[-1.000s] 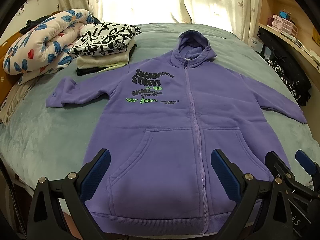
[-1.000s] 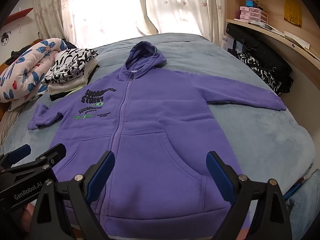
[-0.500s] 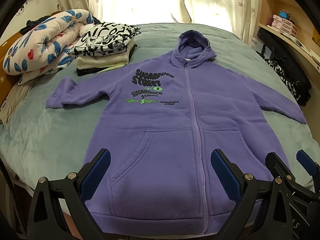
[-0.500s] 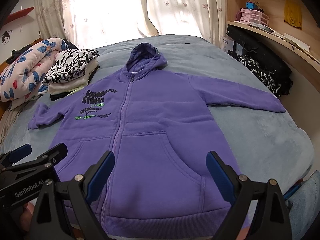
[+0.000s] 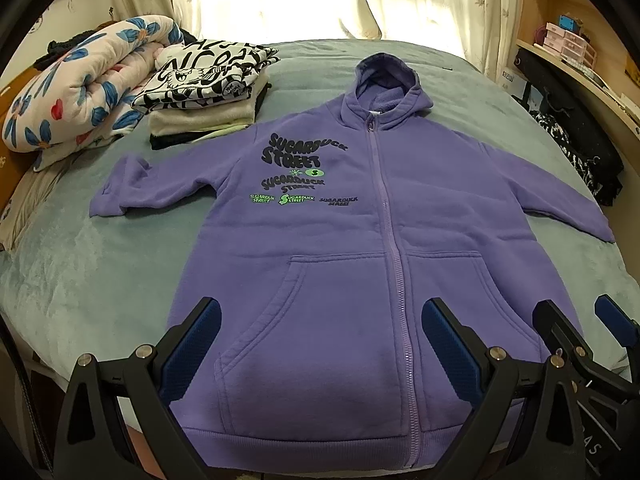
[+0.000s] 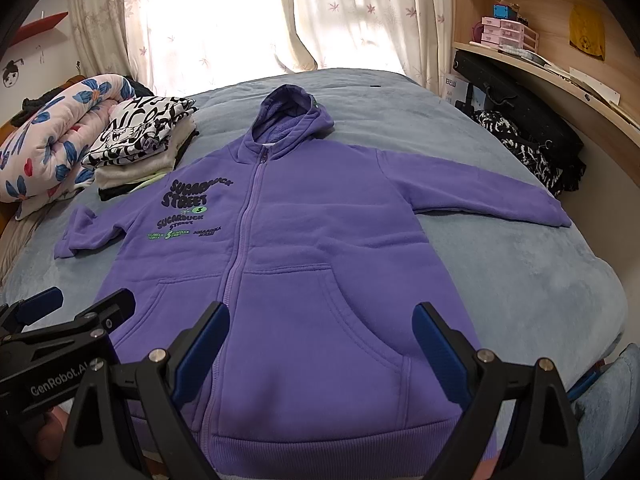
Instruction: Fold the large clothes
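The hoodie (image 5: pixel 360 264) is plain purple with a lighter lilac zip, black bubble lettering and small green logos on its chest. The bed cover (image 5: pixel 100 272) beneath is a dull grey-green. At ten o'clock of the hoodie, the folded stack (image 5: pixel 204 92) has a black-and-white graphic print on top, over cream, pale green and black layers. Further at ten o'clock, the quilt (image 5: pixel 76 92) is pink-white with blue and red flowers. Both grippers' pads (image 6: pixel 202 346) are dark blue on black frames.

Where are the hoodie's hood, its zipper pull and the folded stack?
hood (image 5: pixel 386 88), left wrist view, fleece lining.
zipper pull (image 6: pixel 263 157), right wrist view, tab at collar.
folded stack (image 5: pixel 208 80), left wrist view, top patterned garment.
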Demonstrator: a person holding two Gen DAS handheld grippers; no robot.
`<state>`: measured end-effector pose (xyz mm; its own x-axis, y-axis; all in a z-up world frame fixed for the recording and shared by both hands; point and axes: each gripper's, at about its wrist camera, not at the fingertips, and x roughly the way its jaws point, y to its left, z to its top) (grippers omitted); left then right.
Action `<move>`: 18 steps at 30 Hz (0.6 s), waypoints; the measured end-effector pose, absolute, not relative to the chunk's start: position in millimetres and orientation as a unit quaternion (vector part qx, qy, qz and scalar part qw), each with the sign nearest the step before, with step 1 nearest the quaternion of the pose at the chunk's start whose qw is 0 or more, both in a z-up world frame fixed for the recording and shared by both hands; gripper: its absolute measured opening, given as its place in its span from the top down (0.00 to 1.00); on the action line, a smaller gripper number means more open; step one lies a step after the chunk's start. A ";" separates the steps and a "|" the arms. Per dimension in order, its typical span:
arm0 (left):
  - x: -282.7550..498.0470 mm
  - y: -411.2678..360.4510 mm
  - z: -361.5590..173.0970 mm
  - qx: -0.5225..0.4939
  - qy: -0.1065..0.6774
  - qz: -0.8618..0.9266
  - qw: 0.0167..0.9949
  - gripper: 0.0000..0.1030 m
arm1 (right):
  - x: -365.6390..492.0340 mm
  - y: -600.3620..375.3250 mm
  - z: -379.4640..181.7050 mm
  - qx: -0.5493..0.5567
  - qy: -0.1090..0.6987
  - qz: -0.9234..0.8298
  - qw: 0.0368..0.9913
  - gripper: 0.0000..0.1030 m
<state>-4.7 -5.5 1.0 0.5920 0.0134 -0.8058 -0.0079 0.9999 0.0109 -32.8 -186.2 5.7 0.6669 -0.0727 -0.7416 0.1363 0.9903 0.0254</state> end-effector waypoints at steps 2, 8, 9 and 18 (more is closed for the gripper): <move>-4.6 -5.0 1.0 0.003 0.451 0.005 0.892 0.03 | -32.7 -186.2 6.3 0.039 0.404 -0.057 0.912 0.09; -0.6 -3.4 -1.0 -0.005 0.460 0.001 0.888 0.03 | -31.6 -187.3 6.6 0.039 0.405 -0.058 0.912 0.09; 0.5 -3.4 -1.3 -0.006 0.460 0.000 0.888 0.03 | -31.2 -187.3 6.3 0.039 0.405 -0.057 0.912 0.09; 8.1 -7.3 -0.9 0.003 0.453 -0.002 0.891 0.03 | -29.8 -188.1 6.4 0.040 0.405 -0.057 0.912 0.09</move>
<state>8.1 -7.3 -0.9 0.5895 -0.0001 -0.8078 0.0056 1.0000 0.0040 -29.8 -188.1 6.4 0.6656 -0.0714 -0.7429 0.1367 0.9902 0.0273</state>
